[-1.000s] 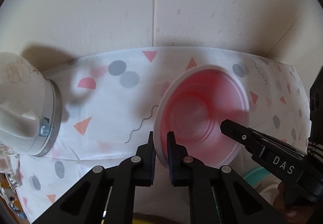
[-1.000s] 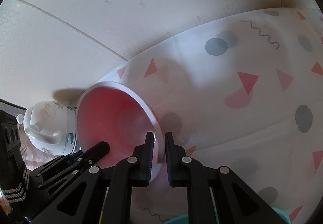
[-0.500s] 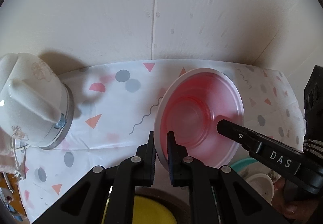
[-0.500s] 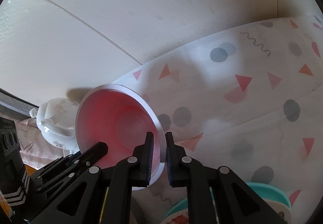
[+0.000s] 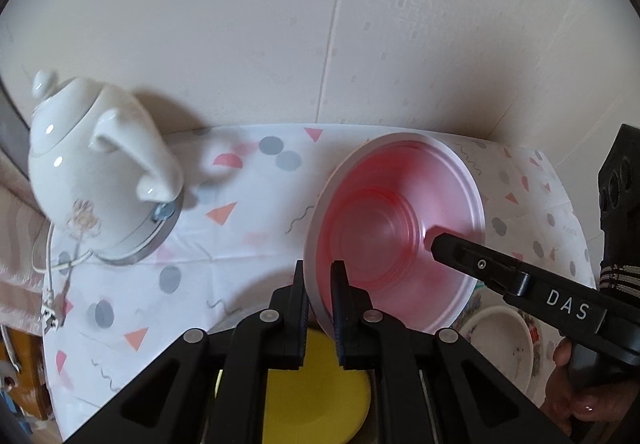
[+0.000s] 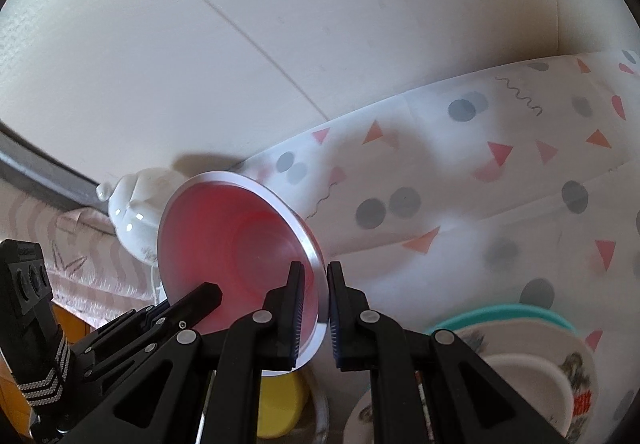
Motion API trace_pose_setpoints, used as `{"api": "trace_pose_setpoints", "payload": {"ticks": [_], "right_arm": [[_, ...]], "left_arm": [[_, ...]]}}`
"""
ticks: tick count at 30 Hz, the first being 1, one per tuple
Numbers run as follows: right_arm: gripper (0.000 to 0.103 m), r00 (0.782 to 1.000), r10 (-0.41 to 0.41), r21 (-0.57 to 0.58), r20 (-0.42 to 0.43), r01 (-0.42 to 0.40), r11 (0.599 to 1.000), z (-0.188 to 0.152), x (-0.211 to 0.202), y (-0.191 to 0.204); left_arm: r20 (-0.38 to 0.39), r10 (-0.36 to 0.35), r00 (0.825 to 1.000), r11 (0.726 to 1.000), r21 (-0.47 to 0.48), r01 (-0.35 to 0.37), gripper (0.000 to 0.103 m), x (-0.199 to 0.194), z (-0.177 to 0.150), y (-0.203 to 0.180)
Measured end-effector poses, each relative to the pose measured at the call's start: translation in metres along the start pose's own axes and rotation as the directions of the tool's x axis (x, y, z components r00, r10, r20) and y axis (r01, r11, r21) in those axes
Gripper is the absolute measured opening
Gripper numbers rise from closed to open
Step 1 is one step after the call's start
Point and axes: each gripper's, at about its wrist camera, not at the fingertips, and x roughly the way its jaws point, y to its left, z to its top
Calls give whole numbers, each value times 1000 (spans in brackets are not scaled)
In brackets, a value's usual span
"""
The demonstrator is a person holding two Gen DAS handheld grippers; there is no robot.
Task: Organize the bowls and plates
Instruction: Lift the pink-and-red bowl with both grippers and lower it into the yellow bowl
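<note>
Change: the pink bowl [image 5: 396, 236] is sitting higher off the patterned cloth [image 5: 240, 211] than a second ago; more of the cloth, the white kettle [image 5: 96, 171] and the dishes beneath are now coming into both views.
Meaning for the task: the bowl is judged to be in mid-carry, lifted clear and likely heading toward the crockery below; no placing has begun yet.
Left claw: the left claw [image 5: 319, 284] is pinching the bowl's near rim, jaws closed tight on the thin wall.
Right claw: the right claw [image 6: 313, 284] is clamping the opposite rim in the same way, so both are sharing the load.
Where the bowl is: it is hanging in the air between the two claws, tilted so its inside is facing the cameras, above the bench and touching nothing else.
Bowl material: it is looking like translucent plastic, pink-red inside with a pale rim and moulded concentric rings at the base.
Below it: a flat yellow plate [image 5: 320, 396] is lying in a metal-rimmed dish, and a cream printed bowl [image 6: 532, 376] is resting on a teal plate [image 6: 500, 314].
Kettle: glossy white ceramic, rounded, on a metal base ring.
Cloth: thin, creased, printed with triangles, dots and squiggles.
</note>
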Motion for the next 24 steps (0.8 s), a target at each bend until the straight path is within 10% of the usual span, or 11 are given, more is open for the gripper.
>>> {"api": "trace_pose_setpoints", "payload": {"ticks": [24], "right_arm": [[11, 992, 30, -35, -121, -34, 999, -59, 18, 42]], "left_arm": [[-68, -20, 998, 995, -99, 13, 11, -21, -68, 57]]}}
